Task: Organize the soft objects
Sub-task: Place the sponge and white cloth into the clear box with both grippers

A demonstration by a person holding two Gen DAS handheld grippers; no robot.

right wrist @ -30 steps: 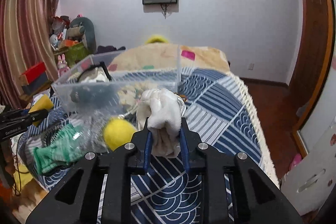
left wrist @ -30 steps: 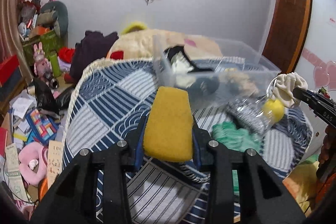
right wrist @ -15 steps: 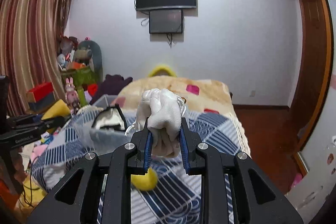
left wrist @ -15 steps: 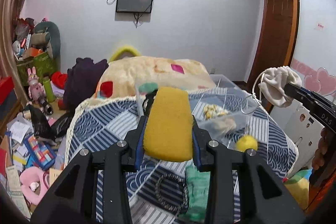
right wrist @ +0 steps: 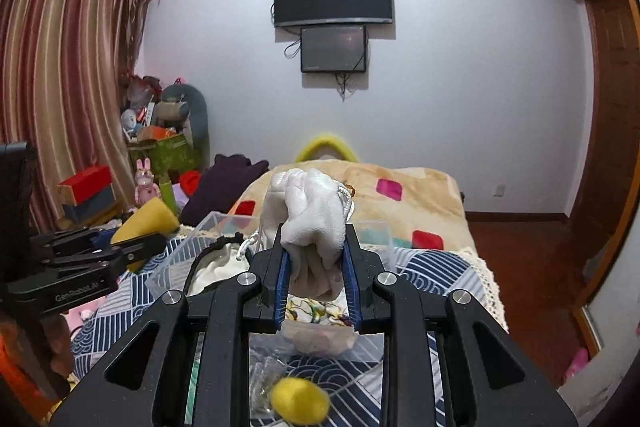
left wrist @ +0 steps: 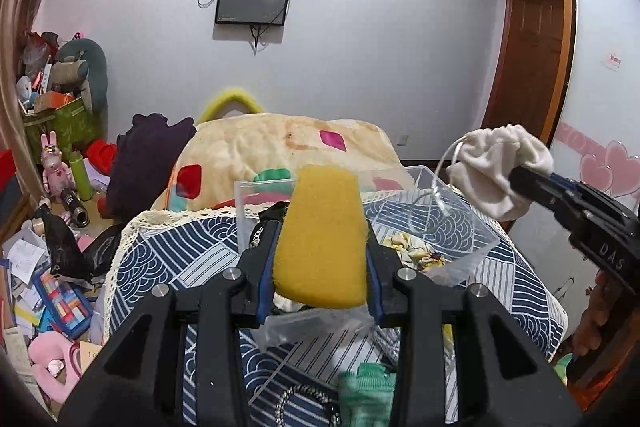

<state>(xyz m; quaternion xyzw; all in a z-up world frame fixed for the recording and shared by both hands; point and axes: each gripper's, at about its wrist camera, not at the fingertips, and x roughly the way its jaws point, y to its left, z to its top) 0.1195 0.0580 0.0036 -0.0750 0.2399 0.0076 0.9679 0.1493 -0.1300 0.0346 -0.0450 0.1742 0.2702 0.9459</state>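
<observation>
- While both grippers are loaded and raised above the bed, the left gripper [left wrist: 320, 267] is clamped on a thick yellow foam sponge block [left wrist: 321, 239], lower centre of the left wrist view; its blue pads press the block's two long sides.
- Sponge judged very light, soft and springy; it narrows a little between the pads. A hold across the mid-body, as now, looks secure. Foam is grippy, so slip risk looks low.
- Right gripper [right wrist: 313, 273] is closed on a bunched white drawstring cloth pouch [right wrist: 310, 205], centre of the right wrist view. The pouch also shows at the right edge of the left view [left wrist: 500, 169], cord loop hanging free.
- Pouch judged light and limp; it gives no stiffness, so the bunched body is the place to pinch. The loose cord could catch on a wall of the box.
- Clear rectangular plastic storage box [left wrist: 464, 223] sits on the blue-and-white patterned bedspread [left wrist: 168, 259], just beyond and below both loads; it already holds a few soft items.
- Small yellow fuzzy ball [right wrist: 300, 405] lies on the bedspread, bottom of the right view; a green knitted piece [left wrist: 368, 393] lies at the bottom of the left view.
- Versus half a second ago: both views sit closer to the box, which now fills more of the lower frame. Grips on sponge and pouch unchanged.
</observation>
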